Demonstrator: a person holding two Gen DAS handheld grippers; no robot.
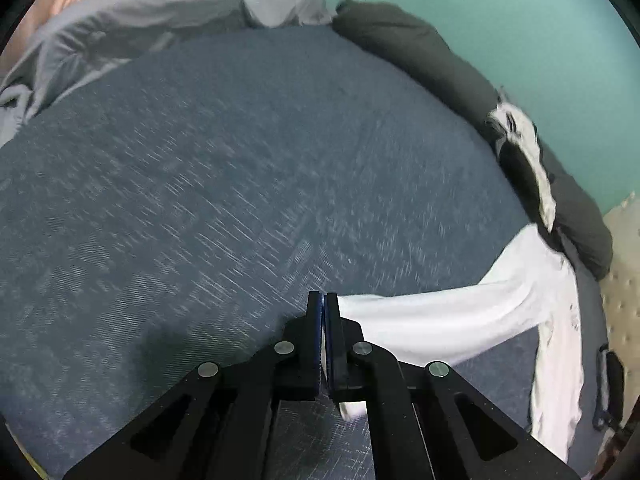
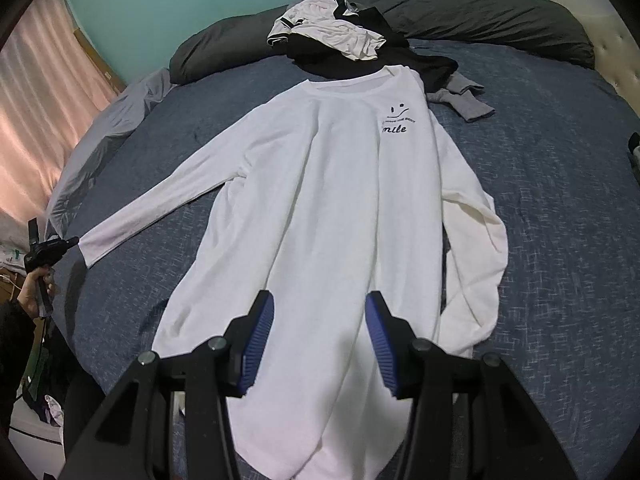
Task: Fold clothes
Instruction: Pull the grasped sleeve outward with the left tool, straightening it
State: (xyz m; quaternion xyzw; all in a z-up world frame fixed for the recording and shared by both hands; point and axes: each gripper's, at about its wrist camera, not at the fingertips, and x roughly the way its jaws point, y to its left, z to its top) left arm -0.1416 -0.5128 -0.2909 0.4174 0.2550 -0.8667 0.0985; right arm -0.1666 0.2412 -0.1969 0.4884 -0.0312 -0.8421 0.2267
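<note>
Now a white shirt (image 2: 320, 200) lies flat in the middle of the blue bed (image 2: 560, 240), neck toward the far edge. The left gripper (image 1: 323, 300) has its jaws pressed together on the cuff of one sleeve (image 1: 420, 320), pulled out toward the bed's left edge. The right gripper (image 2: 320, 336) hangs over the shirt's bottom part, jaws wide apart. More clothes (image 2: 340, 36) sit piled at the far edge.

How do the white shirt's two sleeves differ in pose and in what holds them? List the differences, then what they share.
The left sleeve lies stretched straight out, its cuff pinched in the shut left gripper; the right sleeve lies bent and bunched beside the body, held by nothing. The right gripper hangs open over the hem. Both sleeves are long, white and rest on the blue bed.
</note>
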